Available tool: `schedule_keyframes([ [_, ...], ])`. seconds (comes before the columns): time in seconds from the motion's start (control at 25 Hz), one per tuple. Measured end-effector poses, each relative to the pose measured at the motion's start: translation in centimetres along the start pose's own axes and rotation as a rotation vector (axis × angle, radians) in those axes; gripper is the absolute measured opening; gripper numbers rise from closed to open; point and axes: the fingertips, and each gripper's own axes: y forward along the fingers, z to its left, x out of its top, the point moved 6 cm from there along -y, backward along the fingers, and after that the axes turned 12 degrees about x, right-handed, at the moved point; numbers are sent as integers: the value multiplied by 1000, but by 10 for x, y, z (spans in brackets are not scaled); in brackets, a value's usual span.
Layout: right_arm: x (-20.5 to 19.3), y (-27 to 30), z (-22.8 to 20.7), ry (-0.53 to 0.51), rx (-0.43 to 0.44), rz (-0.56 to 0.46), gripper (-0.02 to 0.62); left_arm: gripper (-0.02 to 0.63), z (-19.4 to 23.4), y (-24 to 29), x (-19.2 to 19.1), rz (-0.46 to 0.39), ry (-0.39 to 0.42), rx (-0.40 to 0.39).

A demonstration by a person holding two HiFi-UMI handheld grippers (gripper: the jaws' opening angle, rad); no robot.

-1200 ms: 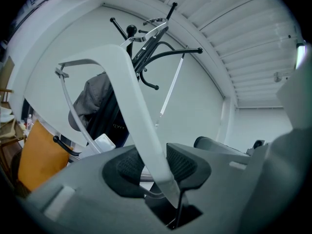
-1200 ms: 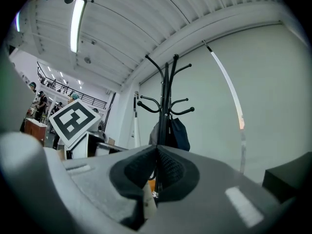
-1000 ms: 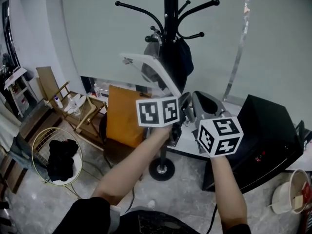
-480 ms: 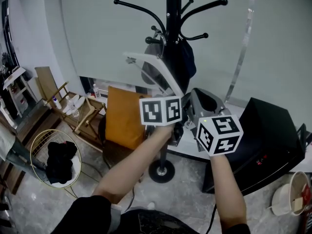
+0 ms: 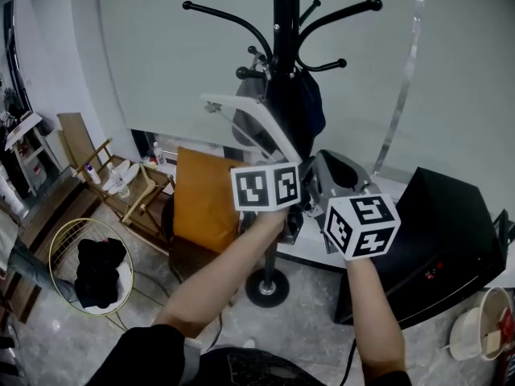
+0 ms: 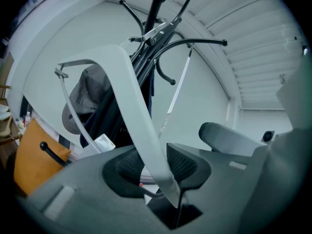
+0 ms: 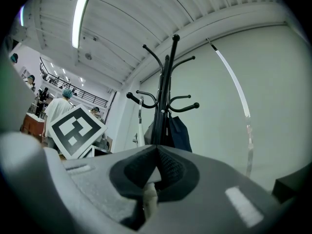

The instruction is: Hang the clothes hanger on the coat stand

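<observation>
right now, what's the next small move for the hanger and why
Probably lift the hanger up and forward toward the bare upper-left hook of the coat stand: the left gripper is clamped on it, it sits below that hook, and the lower pegs already carry clothes.

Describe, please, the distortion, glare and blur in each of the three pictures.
Left gripper view: strong fisheye with dark corners; the hanger, close to the lens, looks oversized and slightly soft. Right gripper view: same fisheye; the ceiling lamp glares; the right tool is blurred up close. Head view: even, flat light; the coat stand is sharp.
</observation>
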Motion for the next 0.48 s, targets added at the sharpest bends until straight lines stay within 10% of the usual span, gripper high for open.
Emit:
schedule_keyframes([
  [0.48, -13, 5, -16, 27, -7, 16, -6, 141, 6, 17, -6, 16, -39, 7],
])
